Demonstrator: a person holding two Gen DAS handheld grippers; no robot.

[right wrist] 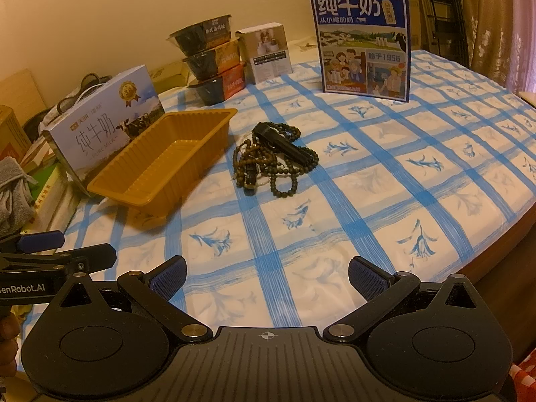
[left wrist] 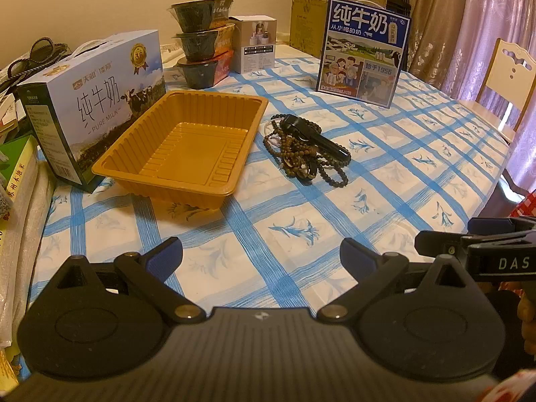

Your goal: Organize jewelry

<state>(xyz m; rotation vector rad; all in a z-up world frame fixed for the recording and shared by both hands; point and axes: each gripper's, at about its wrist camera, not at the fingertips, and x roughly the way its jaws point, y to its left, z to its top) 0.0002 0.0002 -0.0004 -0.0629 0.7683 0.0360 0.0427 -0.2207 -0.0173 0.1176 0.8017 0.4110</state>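
Note:
A pile of dark beaded bracelets and necklaces (left wrist: pixel 303 149) lies on the blue-checked tablecloth, with a long black clip-like piece (left wrist: pixel 315 135) on top. An empty orange plastic tray (left wrist: pixel 187 144) sits just left of the pile. The same pile (right wrist: pixel 274 159) and tray (right wrist: pixel 167 157) show in the right wrist view. My left gripper (left wrist: pixel 263 256) is open and empty, well short of the pile. My right gripper (right wrist: pixel 268 276) is open and empty, also near the table's front. Each gripper shows at the edge of the other's view.
A light milk carton (left wrist: pixel 97 100) stands left of the tray. Stacked dark bowls (left wrist: pixel 202 43) and a small box (left wrist: pixel 256 43) are behind it. A blue milk box (left wrist: pixel 363 50) stands at the back right. A chair (left wrist: pixel 502 80) is at the table's right edge.

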